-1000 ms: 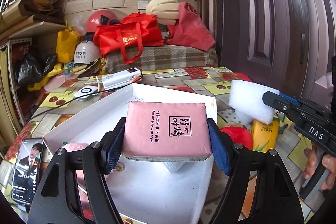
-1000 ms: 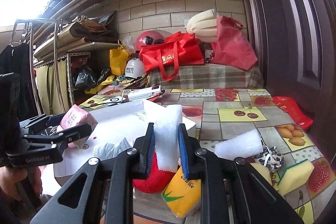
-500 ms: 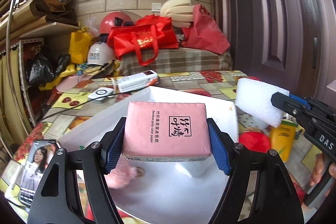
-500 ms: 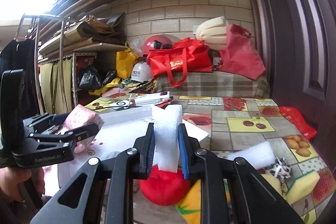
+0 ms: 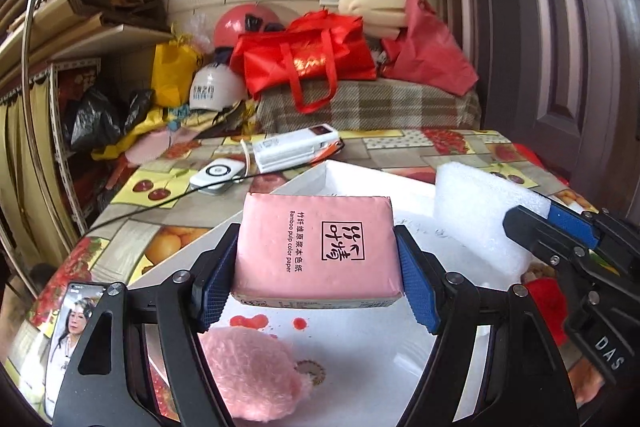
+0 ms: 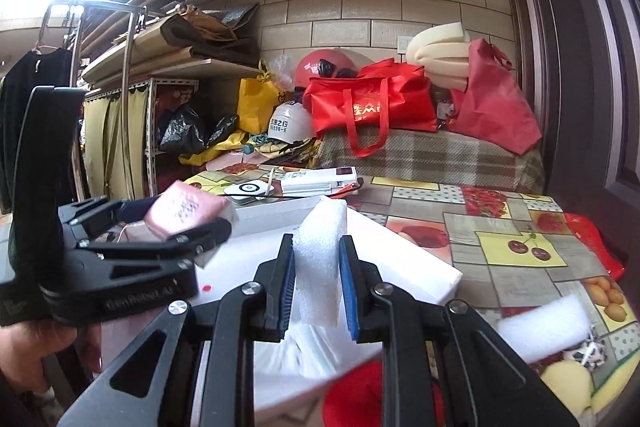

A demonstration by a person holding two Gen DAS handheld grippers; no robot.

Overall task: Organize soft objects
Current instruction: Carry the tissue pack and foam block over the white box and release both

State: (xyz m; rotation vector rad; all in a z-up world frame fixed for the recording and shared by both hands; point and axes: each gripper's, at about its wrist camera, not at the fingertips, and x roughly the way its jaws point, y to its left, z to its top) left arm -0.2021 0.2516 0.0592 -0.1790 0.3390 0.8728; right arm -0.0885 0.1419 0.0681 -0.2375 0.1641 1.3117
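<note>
While hovering over white box (image 5: 360,173), left gripper (image 5: 318,275) pinching pink tissue pack (image 5: 316,251), right gripper (image 6: 318,291) squeezing white foam block (image 6: 320,259); holding pink plush (image 5: 248,375) inside box, beside red spots.

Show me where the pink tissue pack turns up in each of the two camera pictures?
Left wrist view: the tissue pack fills the centre, clamped in the left gripper above the white box.
Right wrist view: it sits at middle left, small, held out over the same box.
Shared landmark: the red bag at the back wall.
</note>
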